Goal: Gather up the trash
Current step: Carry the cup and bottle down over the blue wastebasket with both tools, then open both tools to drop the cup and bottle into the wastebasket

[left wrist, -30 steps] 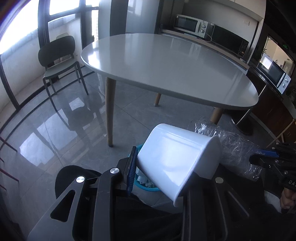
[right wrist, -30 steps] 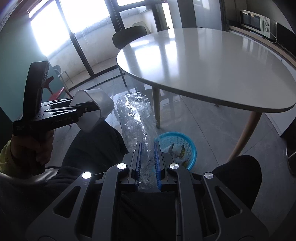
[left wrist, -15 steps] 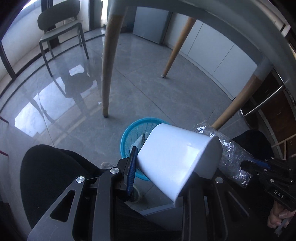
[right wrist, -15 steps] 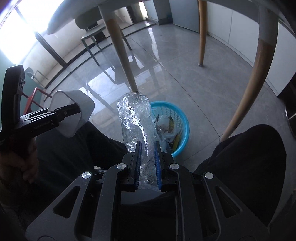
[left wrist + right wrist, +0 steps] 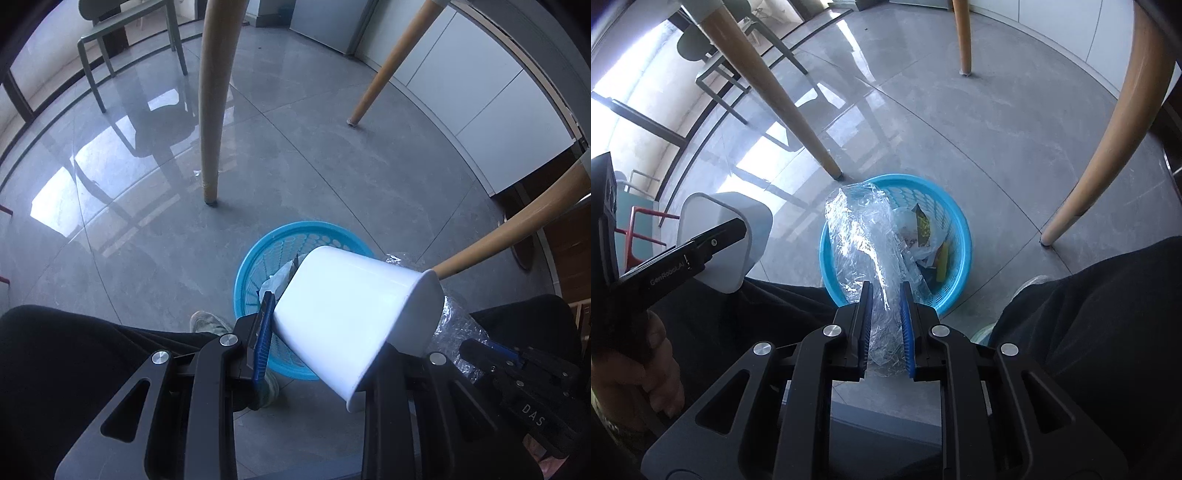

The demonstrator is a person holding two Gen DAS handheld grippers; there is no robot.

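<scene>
The left gripper (image 5: 317,343) has its jaws clenched on a white cup (image 5: 354,314), which lies tilted, its closed base toward the basket (image 5: 251,266) and its rim toward the right finger. The right gripper (image 5: 886,325) has its jaws clenched on a crumpled clear wrap (image 5: 864,240), which stands up from between the blue pads (image 5: 905,332) and leans out over the basket rim.

Compared with half a second ago, both cameras have tipped further down. In the left wrist view the basket shows more fully beyond the cup, the tabletop has gone from the frame and only the table legs (image 5: 212,99) remain. In the right wrist view the basket sits closer under the wrap, and the cup is nearer to it. Both grips are unchanged.

The cup hangs above the basket's near right edge in the left view; in the right view it (image 5: 720,240) sits left of the basket (image 5: 960,236), apart from it, with the left gripper's finger (image 5: 683,262) across it. The wrap's top overlaps the basket's left half. Paper scraps and a yellow wrapper (image 5: 942,258) lie in the basket. The basket stands on the grey tile floor (image 5: 147,221) between the person's dark-trousered legs (image 5: 92,350), just beyond a shoe (image 5: 207,323).
</scene>
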